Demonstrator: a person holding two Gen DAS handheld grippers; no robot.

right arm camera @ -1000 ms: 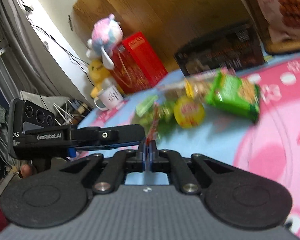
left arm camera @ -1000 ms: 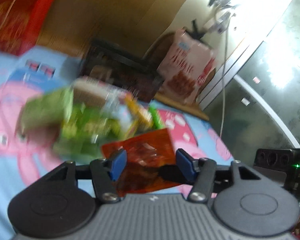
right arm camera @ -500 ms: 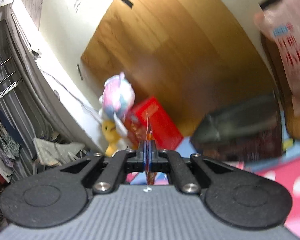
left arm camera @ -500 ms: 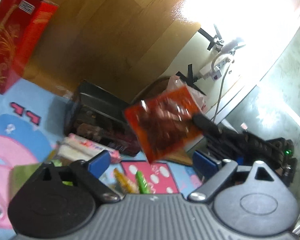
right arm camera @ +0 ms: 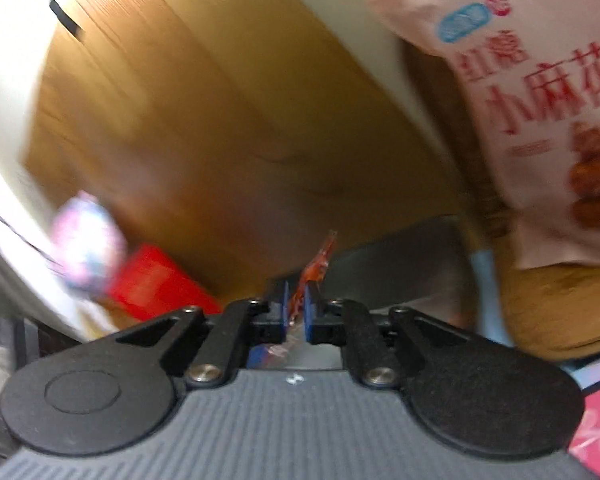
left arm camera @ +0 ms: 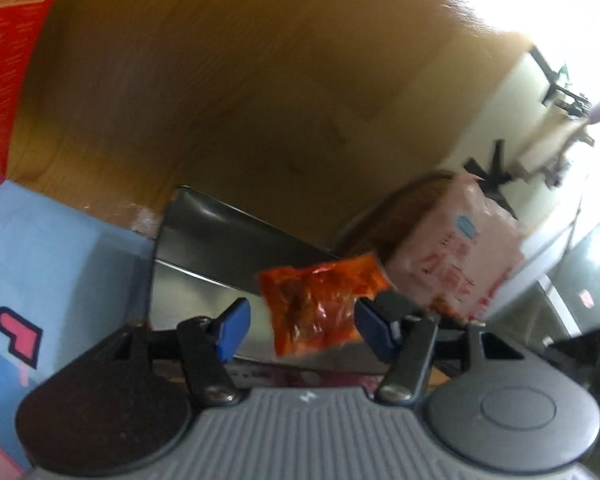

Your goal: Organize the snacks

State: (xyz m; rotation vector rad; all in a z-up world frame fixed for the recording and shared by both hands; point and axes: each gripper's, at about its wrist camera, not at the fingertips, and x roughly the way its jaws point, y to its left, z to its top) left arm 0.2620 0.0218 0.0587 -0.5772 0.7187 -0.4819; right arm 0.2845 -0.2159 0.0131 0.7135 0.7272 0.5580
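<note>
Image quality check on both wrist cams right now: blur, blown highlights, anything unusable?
Left wrist: upper right corner blown out white; wood panel and red box smeared, orange snack packet readable. Right wrist: motion blur worst at left, plush toy a smear; pink snack bag print legible. Fisheye bending in both.

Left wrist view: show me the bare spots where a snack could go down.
Bare blue mat lies left of the dark box, bordered by the red box. The dark box's glossy surface looks bare. The right is crowded: the pink snack bag stands with the orange packet in front of it.
</note>
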